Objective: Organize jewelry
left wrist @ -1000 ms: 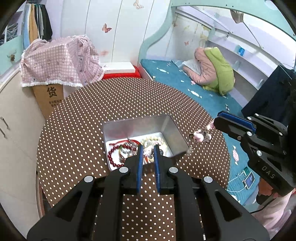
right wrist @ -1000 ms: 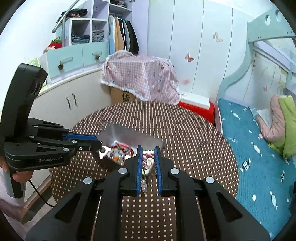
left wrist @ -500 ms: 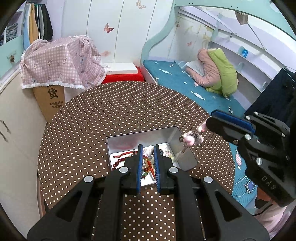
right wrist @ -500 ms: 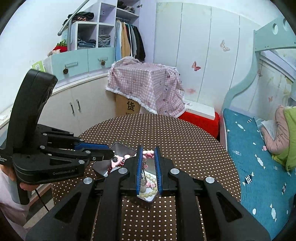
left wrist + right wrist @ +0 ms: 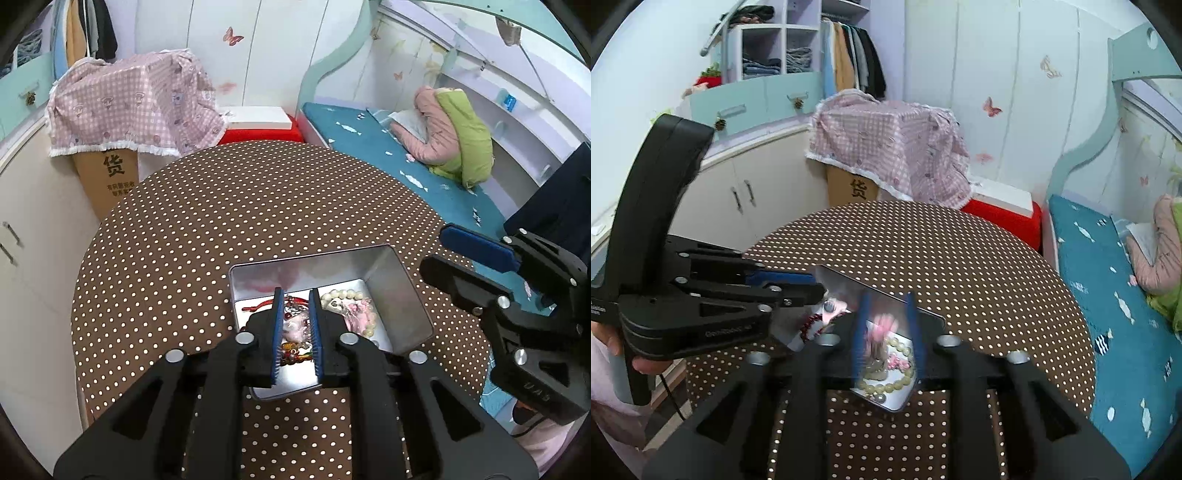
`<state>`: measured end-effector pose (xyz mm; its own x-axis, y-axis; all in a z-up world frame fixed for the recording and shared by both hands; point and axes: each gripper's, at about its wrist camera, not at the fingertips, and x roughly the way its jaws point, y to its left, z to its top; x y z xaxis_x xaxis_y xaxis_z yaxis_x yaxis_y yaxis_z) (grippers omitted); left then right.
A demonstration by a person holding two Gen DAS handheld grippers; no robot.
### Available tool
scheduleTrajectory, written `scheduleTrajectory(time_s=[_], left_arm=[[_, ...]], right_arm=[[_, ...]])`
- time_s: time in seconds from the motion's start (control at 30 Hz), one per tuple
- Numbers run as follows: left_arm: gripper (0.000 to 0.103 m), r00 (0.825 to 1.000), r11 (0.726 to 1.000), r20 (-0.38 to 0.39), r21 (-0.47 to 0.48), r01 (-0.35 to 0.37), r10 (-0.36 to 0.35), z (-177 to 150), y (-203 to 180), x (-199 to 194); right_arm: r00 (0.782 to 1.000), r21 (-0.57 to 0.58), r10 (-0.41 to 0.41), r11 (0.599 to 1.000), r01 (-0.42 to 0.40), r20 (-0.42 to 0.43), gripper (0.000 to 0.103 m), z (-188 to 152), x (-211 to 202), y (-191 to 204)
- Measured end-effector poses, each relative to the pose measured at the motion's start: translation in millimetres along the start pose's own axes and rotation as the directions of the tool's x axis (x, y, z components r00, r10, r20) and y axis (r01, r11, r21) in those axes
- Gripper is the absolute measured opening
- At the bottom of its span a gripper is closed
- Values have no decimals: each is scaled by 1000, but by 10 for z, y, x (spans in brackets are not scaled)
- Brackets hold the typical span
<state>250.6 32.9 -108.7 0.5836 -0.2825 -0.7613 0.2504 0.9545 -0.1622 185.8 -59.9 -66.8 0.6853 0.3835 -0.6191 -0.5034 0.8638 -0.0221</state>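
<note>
A silver metal box (image 5: 400, 295) stands on the round polka-dot table (image 5: 221, 221). Inside lie a pale bead bracelet (image 5: 343, 295), a red bead bracelet (image 5: 291, 301), a pink charm piece (image 5: 356, 312) and other small jewelry. My left gripper (image 5: 295, 295) hovers over the box's near side, fingers slightly apart and empty. My right gripper (image 5: 886, 295) is open above the box (image 5: 934, 321); a pink charm (image 5: 882, 326) looks blurred between its fingers over the pale beads (image 5: 886, 386). The right gripper also shows in the left wrist view (image 5: 439, 247), empty.
A cardboard box under a pink checked cloth (image 5: 129, 107) stands behind the table. White cabinets (image 5: 750, 195) are to the left. A bed with a teal sheet (image 5: 406, 166) lies to the right. A red box (image 5: 1004, 218) sits by the bed.
My right gripper was shut on the pink charm piece and has opened over the box; the charm has left its fingers. My left gripper has opened slightly and sits nearer the box.
</note>
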Motion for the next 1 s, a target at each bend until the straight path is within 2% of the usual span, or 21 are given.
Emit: scheduleTrajectory(time_s=[0.07, 0.27, 0.37, 0.47, 0.53, 0.57, 0.6, 0.67, 0.77, 0.83, 1.0], left_arm=[[29, 1000, 1000, 5, 1, -9, 9, -6, -4, -11], [31, 1000, 1000, 8, 7, -25, 25, -59, -25, -63], [43, 999, 1000, 17, 9, -29, 29, -97, -59, -122], [52, 999, 999, 32, 15, -31, 30, -145, -107, -215], [62, 998, 999, 47, 18, -41, 41, -165, -127, -281], [71, 997, 999, 58, 14, -48, 47, -179, -137, -330], [76, 996, 998, 68, 11, -54, 53, -189, -146, -371], [80, 993, 997, 96, 12, -72, 71, -212, -173, -490], [91, 982, 993, 150, 20, -118, 114, -247, -238, -692], [92, 970, 986, 189, 25, -162, 155, -275, -300, -833], [94, 948, 976, 244, 29, -216, 203, -361, -442, -1120]], right_arm=[[1000, 8, -2, 1000, 2, 1, 33, 2, -4, -21], [1000, 33, -29, 999, 29, -4, 43, -24, -32, -55], [999, 36, -32, 999, 32, 2, 52, -34, -70, -58], [999, 34, -52, 998, 52, 3, 67, -44, -130, -30], [998, 39, -65, 997, 65, 8, 70, -48, -174, -27], [997, 45, -70, 997, 69, 11, 74, -49, -209, -25], [996, 53, -83, 995, 82, 15, 80, -50, -250, -24], [994, 66, -108, 992, 106, 24, 86, -54, -315, -24], [989, 87, -141, 987, 137, 40, 93, -45, -440, -12], [984, 104, -167, 982, 160, 55, 95, -38, -548, -9], [972, 127, -223, 969, 212, 78, 95, -59, -799, 49]])
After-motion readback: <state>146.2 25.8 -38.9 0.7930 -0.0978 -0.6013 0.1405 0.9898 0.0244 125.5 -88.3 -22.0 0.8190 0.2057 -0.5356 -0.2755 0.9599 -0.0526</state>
